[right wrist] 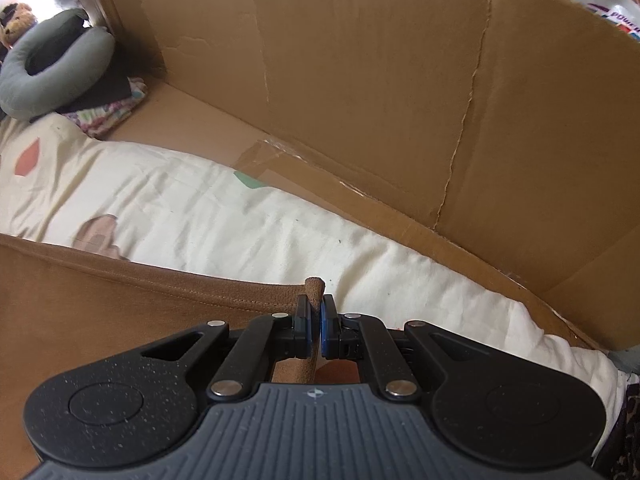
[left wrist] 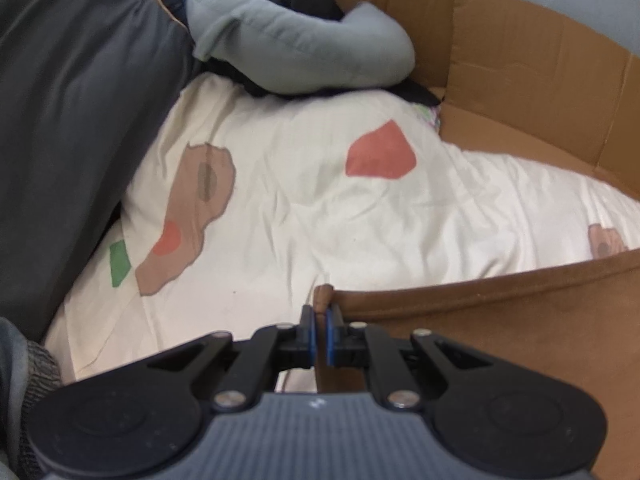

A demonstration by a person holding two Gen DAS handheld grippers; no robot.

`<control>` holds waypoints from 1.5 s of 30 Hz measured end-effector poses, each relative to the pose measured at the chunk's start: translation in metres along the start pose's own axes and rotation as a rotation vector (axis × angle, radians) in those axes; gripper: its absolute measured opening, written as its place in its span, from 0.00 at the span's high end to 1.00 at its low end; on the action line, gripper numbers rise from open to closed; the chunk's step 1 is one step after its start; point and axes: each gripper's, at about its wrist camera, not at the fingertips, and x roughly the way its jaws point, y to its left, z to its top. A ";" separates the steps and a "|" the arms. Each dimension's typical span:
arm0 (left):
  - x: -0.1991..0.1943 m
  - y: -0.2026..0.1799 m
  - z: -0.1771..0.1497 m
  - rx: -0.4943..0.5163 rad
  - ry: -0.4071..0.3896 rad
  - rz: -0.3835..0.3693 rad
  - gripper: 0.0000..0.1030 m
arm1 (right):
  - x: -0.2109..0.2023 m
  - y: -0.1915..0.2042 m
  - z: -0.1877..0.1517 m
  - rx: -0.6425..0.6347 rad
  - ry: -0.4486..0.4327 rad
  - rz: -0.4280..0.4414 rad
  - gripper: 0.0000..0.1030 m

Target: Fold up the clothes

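While the left wrist view looks down its fingers, the left gripper (left wrist: pixel 319 330) is clamped on one corner of a brown, suede-like cloth garment (left wrist: pixel 500 332), whose hemmed edge runs off to the right over a cream quilt printed with coloured patches (left wrist: pixel 288 200) on the bed; one grey curved pillow (left wrist: pixel 296 44) and one tall brown cardboard sheet (left wrist: pixel 532 80) lie beyond. From the right wrist view, the right gripper (right wrist: pixel 315 326) pinches the other corner of that one garment (right wrist: pixel 120 300), spread to its left. My worry: both grips are thin pinches near the edge, so uneven pulling could slip a corner free or skew the fold.
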 end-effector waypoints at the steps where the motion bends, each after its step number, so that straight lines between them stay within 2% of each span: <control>1: 0.004 -0.001 0.000 0.003 0.014 0.000 0.95 | 0.004 0.000 0.000 0.006 0.008 -0.003 0.98; 5: 0.017 -0.001 0.002 -0.026 0.069 -0.013 0.91 | 0.019 -0.003 -0.002 0.058 0.044 0.005 0.96; 7: 0.012 0.002 0.003 -0.046 0.059 -0.018 0.88 | 0.015 -0.008 -0.003 0.094 0.042 0.010 0.94; 8: 0.007 0.005 0.003 -0.052 0.051 -0.024 0.87 | 0.011 -0.010 -0.003 0.104 0.034 0.013 0.94; 10: -0.002 0.010 0.002 -0.063 0.047 -0.036 0.77 | 0.002 -0.013 -0.004 0.110 0.022 0.012 0.89; 15: -0.033 0.026 -0.007 -0.051 0.037 -0.058 0.68 | -0.020 -0.022 -0.007 0.127 0.008 0.023 0.86; 18: -0.057 0.035 -0.017 -0.051 0.028 -0.076 0.61 | -0.038 -0.020 -0.016 0.113 -0.007 0.036 0.81; 26: -0.111 0.053 -0.055 -0.045 0.050 -0.209 0.60 | -0.076 -0.014 -0.050 0.146 -0.025 0.036 0.78; 29: -0.131 0.054 -0.071 -0.027 0.024 -0.240 0.51 | -0.092 -0.004 -0.062 0.155 -0.022 0.053 0.78; 31: -0.143 0.052 -0.077 -0.009 0.001 -0.268 0.39 | -0.105 0.004 -0.071 0.152 -0.026 0.064 0.78; 32: -0.148 0.052 -0.080 -0.004 -0.006 -0.286 0.38 | -0.111 0.009 -0.075 0.145 -0.027 0.072 0.78; 39: -0.159 0.046 -0.103 0.003 0.015 -0.400 0.32 | -0.150 0.036 -0.099 0.114 -0.046 0.119 0.78; 45: -0.146 0.044 -0.124 -0.033 0.032 -0.465 0.29 | -0.169 0.051 -0.120 0.064 -0.034 0.104 0.74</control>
